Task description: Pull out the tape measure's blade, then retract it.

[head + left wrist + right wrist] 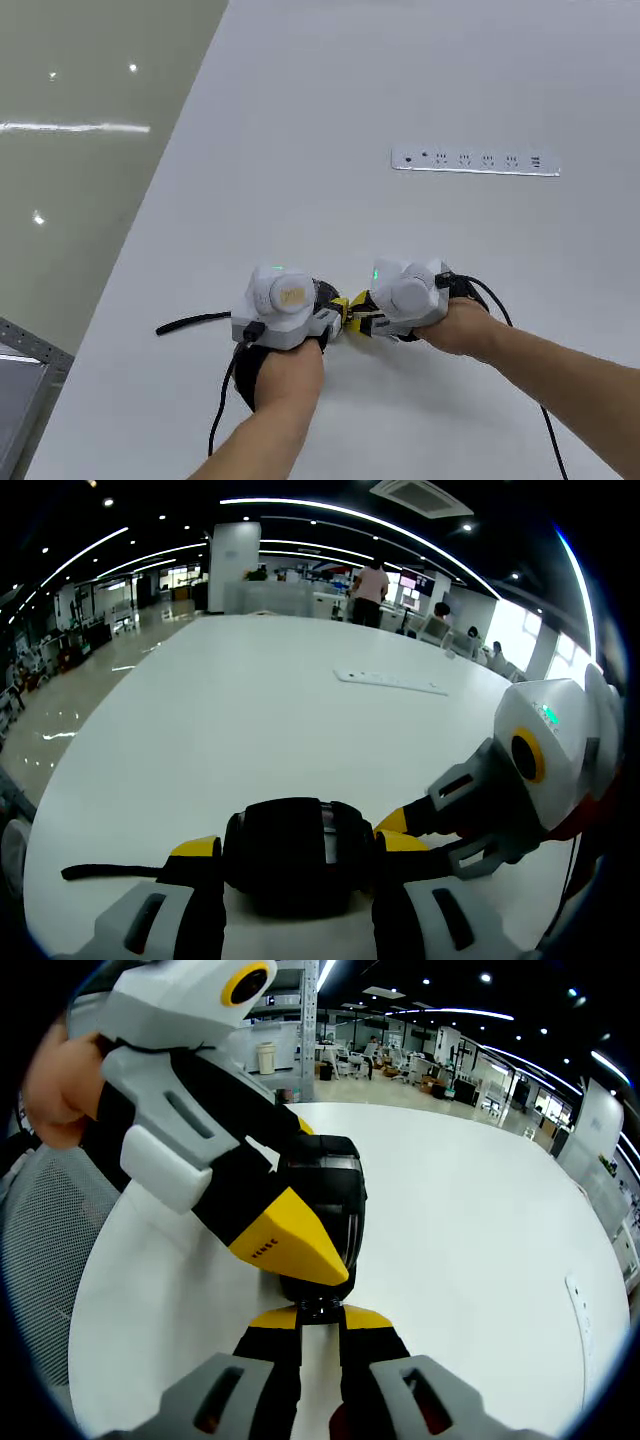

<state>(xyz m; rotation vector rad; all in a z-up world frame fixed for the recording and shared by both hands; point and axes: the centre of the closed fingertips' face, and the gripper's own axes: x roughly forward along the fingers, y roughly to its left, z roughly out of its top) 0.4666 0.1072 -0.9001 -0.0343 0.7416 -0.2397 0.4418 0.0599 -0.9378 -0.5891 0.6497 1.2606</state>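
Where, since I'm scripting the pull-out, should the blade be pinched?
At the end hook poking out low on the tape measure, approached head-on along the table, opposite the left gripper that clamps the case's flat sides. The right gripper sits there.

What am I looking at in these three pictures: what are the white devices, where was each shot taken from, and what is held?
No robot here: a person holds a white hand-held gripper in each hand over a white table. The head view comes from a headset camera looking down; the two gripper views come from fisheye cameras riding on the grippers. The left gripper has its yellow-tipped jaws shut on a black tape measure case, with a black strap trailing aside. The right gripper pinches a small dark tab at the case's mouth, probably the blade's end; no blade is out yet. A white power strip lies farther off.
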